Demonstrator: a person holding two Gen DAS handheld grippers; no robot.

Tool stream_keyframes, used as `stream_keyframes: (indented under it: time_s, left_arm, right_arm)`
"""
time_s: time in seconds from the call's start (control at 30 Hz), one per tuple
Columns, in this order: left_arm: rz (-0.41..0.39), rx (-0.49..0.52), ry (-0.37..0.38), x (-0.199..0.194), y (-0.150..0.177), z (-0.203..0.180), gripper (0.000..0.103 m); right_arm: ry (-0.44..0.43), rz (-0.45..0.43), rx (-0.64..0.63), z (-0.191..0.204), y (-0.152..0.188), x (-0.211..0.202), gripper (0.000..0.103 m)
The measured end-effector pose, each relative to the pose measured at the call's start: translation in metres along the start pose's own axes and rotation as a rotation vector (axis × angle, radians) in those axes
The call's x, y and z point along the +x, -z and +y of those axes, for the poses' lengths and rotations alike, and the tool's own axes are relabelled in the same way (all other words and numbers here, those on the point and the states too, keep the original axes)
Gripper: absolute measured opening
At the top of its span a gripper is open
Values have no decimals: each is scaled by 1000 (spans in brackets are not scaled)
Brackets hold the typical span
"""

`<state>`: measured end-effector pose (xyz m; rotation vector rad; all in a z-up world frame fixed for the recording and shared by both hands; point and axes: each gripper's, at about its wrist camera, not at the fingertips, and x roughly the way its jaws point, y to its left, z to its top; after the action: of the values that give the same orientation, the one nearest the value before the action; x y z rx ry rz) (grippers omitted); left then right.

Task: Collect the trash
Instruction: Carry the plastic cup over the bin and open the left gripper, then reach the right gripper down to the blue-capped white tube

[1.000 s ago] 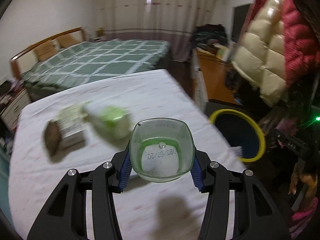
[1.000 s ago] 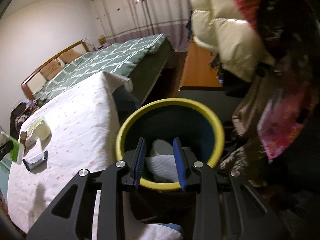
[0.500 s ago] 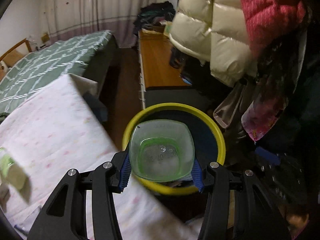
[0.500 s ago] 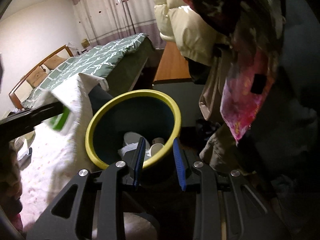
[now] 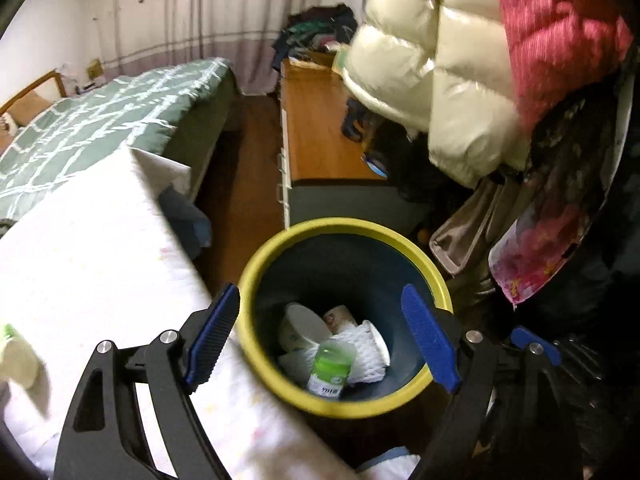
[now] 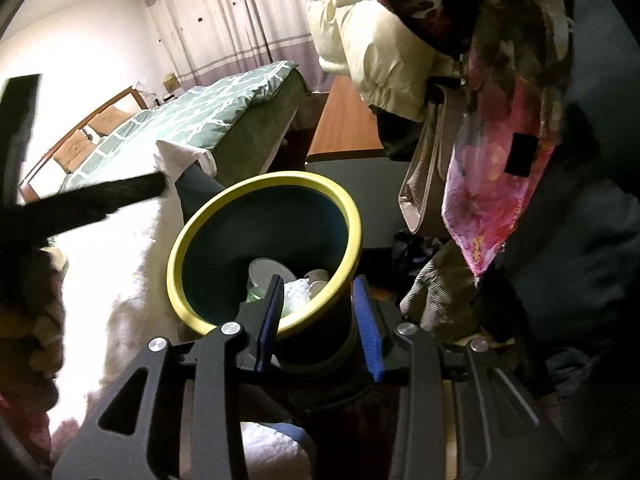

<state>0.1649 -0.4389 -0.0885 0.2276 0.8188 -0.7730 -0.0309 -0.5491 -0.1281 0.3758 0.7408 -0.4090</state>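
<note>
My left gripper fills the bottom of its frame with both blue pads spread wide; its jaws have just been opening, and nothing sits between them now. Just beyond and below the pads, the green-labelled plastic cup lies in the yellow-rimmed bin, blurred, on top of white foam netting and a couple of paper cups. So this piece of trash looks to be in.

My right gripper hangs low over the bin's near edge in its own view, jaws at a narrow gap that has just been widening. The left pad shows against the yellow rim and the right pad against the dark outer wall, so the rim runs across the gap; I cannot tell whether the pads touch it.

Further left, the white spotted tablecloth runs right up beside the bin, and a green-and-white item sits blurred at the frame's left edge, likely the next pickup.

Risks as I judge them: swinging back toward the table, my left fingers could clip the rim and tip the bin. My right jaws could snag the rim if I lift carelessly. The hanging white puffer jacket at upper right crowds that side.
</note>
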Motion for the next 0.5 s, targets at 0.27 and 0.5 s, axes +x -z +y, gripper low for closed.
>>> stream_keyframes:
  time_s: [0.27,0.5]
  left_arm:
    - [-119,-145,-124,-117,43,80,87]
    - [-213,-285,-356,-221,113,154,88]
  right_arm:
    - [-45,27,-62,35,2,5,40]
    - [-176,54,-188,115,6,5,41]
